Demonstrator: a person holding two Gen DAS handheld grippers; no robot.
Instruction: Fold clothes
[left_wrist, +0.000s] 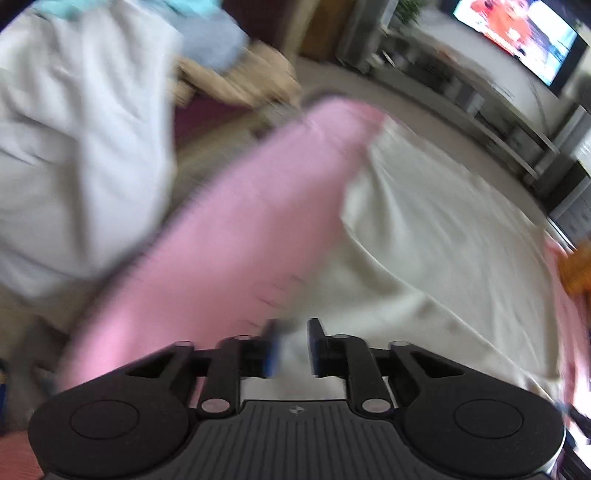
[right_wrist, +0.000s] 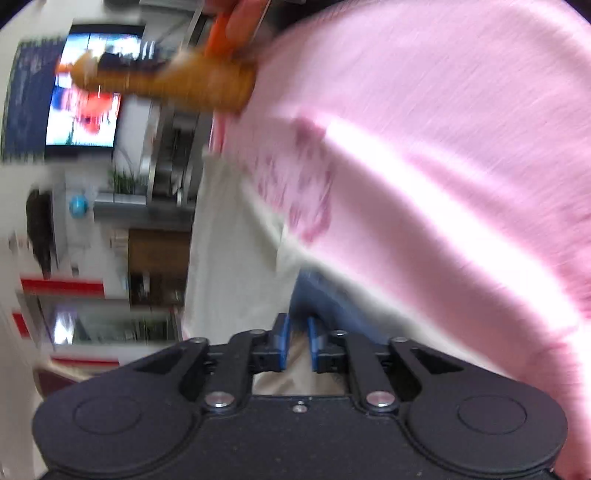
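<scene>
A pink garment (left_wrist: 236, 221) hangs in the air, blurred by motion, running from the lower left up to the middle of the left wrist view. My left gripper (left_wrist: 291, 347) has its blue pads a small gap apart; the pink cloth's edge lies against the left pad, and I cannot tell if it is pinched. In the right wrist view the same pink garment (right_wrist: 424, 166), with a darker pink print, fills the upper right. My right gripper (right_wrist: 298, 343) has its pads a narrow gap apart, with nothing seen between them. A cream sheet (left_wrist: 424, 240) covers the surface below.
A white cloth pile (left_wrist: 74, 129) and a light blue garment (left_wrist: 210, 40) lie at the left. A TV (left_wrist: 517, 33) and low shelving stand beyond. An orange-brown object (right_wrist: 177, 85) shows at top left of the right wrist view, and blue denim (right_wrist: 325, 302) lies under the pink cloth.
</scene>
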